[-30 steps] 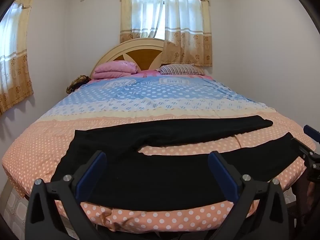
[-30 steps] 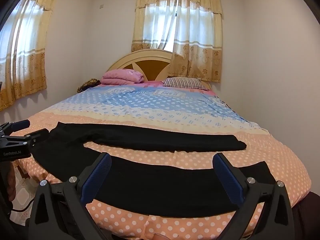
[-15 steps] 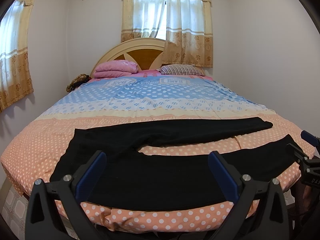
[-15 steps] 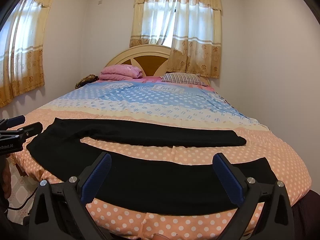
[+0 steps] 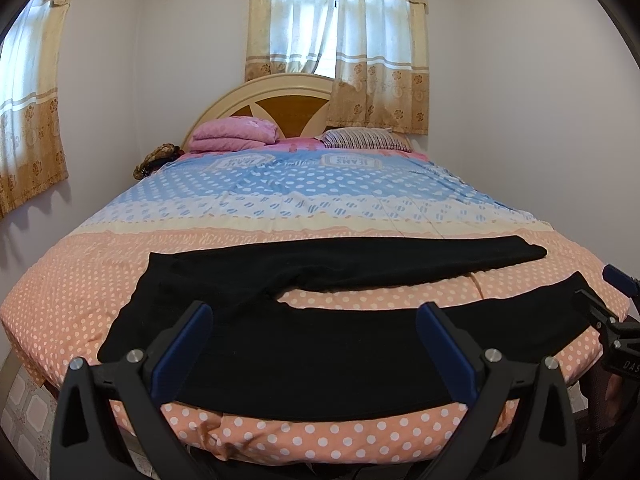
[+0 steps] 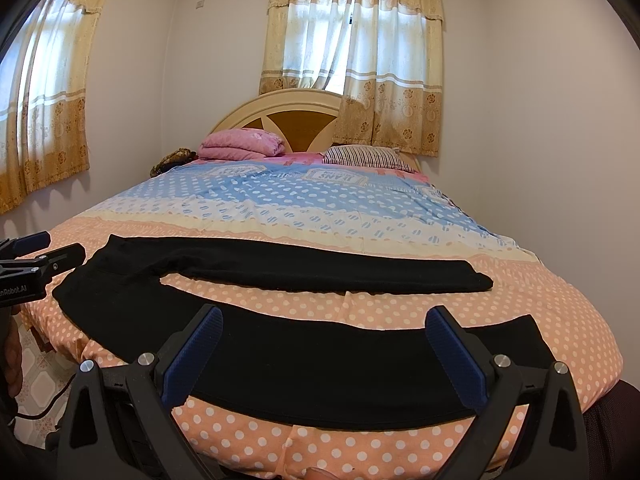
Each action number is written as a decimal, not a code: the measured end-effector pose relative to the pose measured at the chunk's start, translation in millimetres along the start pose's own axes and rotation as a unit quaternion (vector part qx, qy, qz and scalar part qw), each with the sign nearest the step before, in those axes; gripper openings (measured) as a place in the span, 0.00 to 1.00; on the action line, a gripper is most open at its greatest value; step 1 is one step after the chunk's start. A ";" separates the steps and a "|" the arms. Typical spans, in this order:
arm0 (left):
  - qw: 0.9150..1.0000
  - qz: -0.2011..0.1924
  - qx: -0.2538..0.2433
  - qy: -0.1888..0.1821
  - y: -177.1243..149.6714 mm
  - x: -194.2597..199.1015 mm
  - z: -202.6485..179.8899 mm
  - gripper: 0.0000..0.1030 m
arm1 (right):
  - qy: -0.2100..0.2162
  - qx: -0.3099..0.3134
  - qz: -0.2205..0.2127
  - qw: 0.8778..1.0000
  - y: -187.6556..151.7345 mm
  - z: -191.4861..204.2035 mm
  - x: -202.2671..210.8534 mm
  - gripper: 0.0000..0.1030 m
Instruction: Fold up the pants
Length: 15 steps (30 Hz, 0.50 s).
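Nearest, low in the left wrist view: left gripper (image 5: pixel 314 344), blue-padded fingers (image 5: pixel 182 350) spread wide, nothing between them, held above the near edge of the bed (image 5: pixel 80 280). Same posture in the right wrist view: right gripper (image 6: pixel 326 348), fingers (image 6: pixel 456 354) wide apart, empty, over the near pant leg.

Next, on the orange polka-dot end of the bedspread (image 6: pixel 400 308): black pants (image 5: pixel 320 344), laid flat and unfolded, waist toward the left side of the bed, legs running rightward and splayed apart in a narrow V. Near leg along the bed's front edge; far leg (image 6: pixel 320 268) farther up, a strip of dotted cover showing between the two.

At the frame edges: right gripper (image 5: pixel 616 300) seen from the left camera close by the near leg's cuff; left gripper (image 6: pixel 36 260) seen from the right camera just beside the waistband. Contact with the fabric not discernible in either.

Farther: blue and cream dotted bands of the cover, folded pink blanket (image 5: pixel 234 134), striped pillow (image 5: pixel 362 138), arched cream headboard (image 5: pixel 264 100).

Farthest: curtained window (image 6: pixel 352 48) on the back wall, second curtain (image 6: pixel 44 100) on the left wall.
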<state>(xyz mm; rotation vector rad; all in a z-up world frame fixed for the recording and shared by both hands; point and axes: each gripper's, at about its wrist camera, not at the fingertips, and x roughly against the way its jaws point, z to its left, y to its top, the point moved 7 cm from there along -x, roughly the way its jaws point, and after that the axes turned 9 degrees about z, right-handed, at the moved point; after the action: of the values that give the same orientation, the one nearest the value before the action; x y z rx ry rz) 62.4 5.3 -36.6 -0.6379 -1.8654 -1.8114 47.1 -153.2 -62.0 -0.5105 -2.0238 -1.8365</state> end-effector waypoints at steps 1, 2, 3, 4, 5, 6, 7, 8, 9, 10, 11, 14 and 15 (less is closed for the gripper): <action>1.000 0.000 0.000 0.000 -0.1 -0.1 0.0 1.00 | 0.000 0.000 0.000 1.000 -0.1 0.2 0.1 0.99; 1.000 0.000 0.000 0.000 0.0 -0.1 0.1 1.00 | -0.001 0.001 0.000 1.000 -0.2 0.5 0.0 0.99; 1.000 -0.001 0.000 0.000 0.0 -0.2 0.2 1.00 | -0.001 0.001 0.000 1.000 0.1 0.7 0.2 0.99; 1.000 0.000 0.000 0.000 0.2 0.0 0.1 1.00 | 0.000 0.001 0.000 1.000 -0.5 0.7 0.1 0.99; 1.000 0.000 0.000 0.000 0.2 0.0 0.1 1.00 | 0.000 0.001 0.000 1.000 -0.8 0.6 -0.1 0.99; 1.000 -0.001 0.000 0.000 0.3 0.0 0.0 1.00 | -0.001 0.001 0.000 1.000 -0.7 1.0 -0.2 0.99; 1.000 -0.001 0.000 0.000 0.3 -0.2 0.3 1.00 | -0.001 0.001 0.000 1.000 -0.9 0.7 -0.2 0.99; 1.000 -0.001 0.000 0.000 0.3 -0.5 0.2 1.00 | -0.001 0.001 0.000 1.000 -0.5 1.0 -0.2 0.99; 1.000 -0.001 0.000 0.000 0.3 -0.6 0.3 1.00 | -0.001 0.001 0.000 1.000 -0.7 0.6 -0.3 0.99; 1.000 0.000 0.000 -0.001 0.3 -0.5 0.4 1.00 | -0.001 0.000 0.000 1.000 -0.3 1.1 -0.2 0.99; 1.000 0.000 0.000 0.000 0.2 -0.2 0.5 1.00 | -0.001 0.000 0.001 1.000 -0.8 0.7 -0.5 0.99; 1.000 -0.001 0.000 0.000 0.1 -0.1 0.5 1.00 | -0.001 0.001 0.001 1.000 -1.6 1.3 0.3 0.99; 1.000 -0.001 0.000 0.000 0.2 -0.2 0.5 1.00 | -0.001 0.001 0.000 1.000 -1.5 1.2 0.3 0.99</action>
<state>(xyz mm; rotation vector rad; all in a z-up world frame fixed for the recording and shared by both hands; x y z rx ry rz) 62.6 5.8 -36.5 -0.6358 -1.8676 -1.8125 46.1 -152.1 -63.3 -0.5134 -2.0265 -1.8341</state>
